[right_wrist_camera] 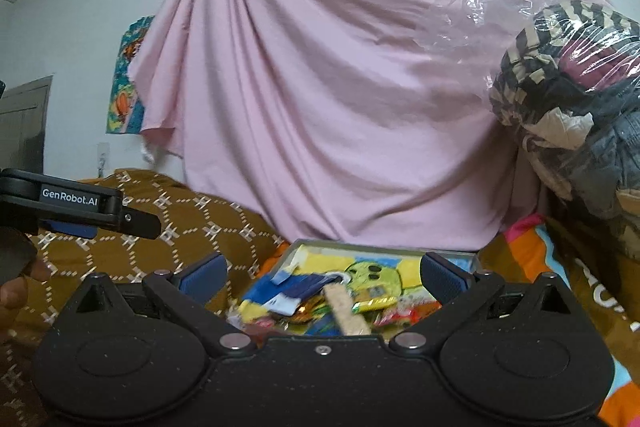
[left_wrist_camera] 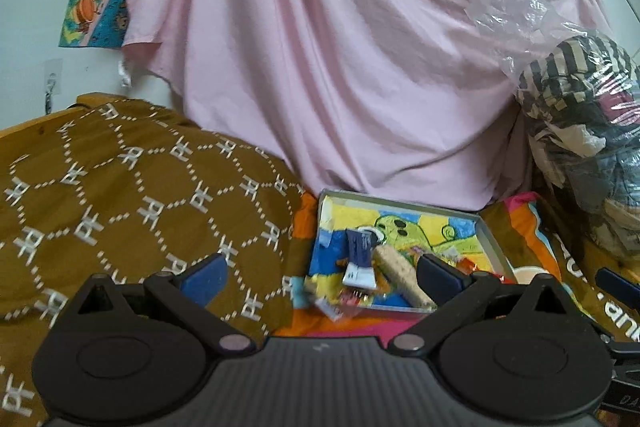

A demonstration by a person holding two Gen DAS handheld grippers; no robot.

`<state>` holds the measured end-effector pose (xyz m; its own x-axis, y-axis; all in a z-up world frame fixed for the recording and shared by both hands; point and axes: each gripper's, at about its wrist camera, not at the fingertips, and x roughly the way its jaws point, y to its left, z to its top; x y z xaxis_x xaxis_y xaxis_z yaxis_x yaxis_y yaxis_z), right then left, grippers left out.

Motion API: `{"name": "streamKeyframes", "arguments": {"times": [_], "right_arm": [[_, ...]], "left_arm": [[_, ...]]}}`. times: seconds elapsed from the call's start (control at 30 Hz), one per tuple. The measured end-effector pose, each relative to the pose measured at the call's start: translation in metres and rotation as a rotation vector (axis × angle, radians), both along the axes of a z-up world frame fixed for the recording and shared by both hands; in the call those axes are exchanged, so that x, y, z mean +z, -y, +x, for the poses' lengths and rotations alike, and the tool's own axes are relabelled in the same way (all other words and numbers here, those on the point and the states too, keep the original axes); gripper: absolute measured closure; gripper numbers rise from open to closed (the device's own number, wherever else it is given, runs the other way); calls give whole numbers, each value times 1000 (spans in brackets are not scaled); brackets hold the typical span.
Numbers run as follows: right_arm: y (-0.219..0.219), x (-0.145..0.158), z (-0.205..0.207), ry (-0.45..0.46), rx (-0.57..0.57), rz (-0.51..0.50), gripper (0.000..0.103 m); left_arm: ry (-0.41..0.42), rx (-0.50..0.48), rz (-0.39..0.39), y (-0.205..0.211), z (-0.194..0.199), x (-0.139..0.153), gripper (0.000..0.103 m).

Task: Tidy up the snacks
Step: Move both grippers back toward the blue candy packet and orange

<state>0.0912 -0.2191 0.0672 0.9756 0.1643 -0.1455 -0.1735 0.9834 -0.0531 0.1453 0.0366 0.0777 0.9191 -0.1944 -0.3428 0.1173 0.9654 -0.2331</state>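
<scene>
Currently both your left gripper (left_wrist_camera: 320,273) and right gripper (right_wrist_camera: 322,277) stand spread to their widest, nothing between the pads. Just beyond them lies the tray (left_wrist_camera: 490,239), snacks (right_wrist_camera: 320,303) heaped at its near end, one packet (left_wrist_camera: 330,309) spilled over the near rim. Settle on one wrapper before closing; the pile looks loose. Behind the tray hangs a pink sheet (left_wrist_camera: 340,67).

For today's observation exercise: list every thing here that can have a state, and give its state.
Left gripper: open, holding nothing.
Right gripper: open, holding nothing.
Tin tray: uncovered, with snacks inside.
Dark blue packet: lying flat in the tray.
Beige bar: lying in the tray.
Pink sheet: hanging, draped.
</scene>
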Motion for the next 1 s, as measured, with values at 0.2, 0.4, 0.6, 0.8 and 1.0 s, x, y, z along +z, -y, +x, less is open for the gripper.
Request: {"name": "streamKeyframes", "arguments": {"times": [0.2, 0.4, 0.6, 0.8, 1.0], "right_arm": [[-7, -16, -26, -43, 14, -8, 1], [-8, -40, -36, -114, 47, -41, 1], [-12, -66, -40, -209, 77, -39, 1], [-16, -90, -47, -280, 104, -51, 1], [-18, -107, -46, -343, 99, -45, 1]], "left_arm": [[-26, -2, 26, -8, -29, -17, 0], [-80, 1, 57, -14, -44, -41, 0], [-157, -15, 72, -12, -49, -64, 0], [-239, -2, 72, -13, -50, -93, 0], [-279, 7, 110, -12, -48, -103, 0]]}}
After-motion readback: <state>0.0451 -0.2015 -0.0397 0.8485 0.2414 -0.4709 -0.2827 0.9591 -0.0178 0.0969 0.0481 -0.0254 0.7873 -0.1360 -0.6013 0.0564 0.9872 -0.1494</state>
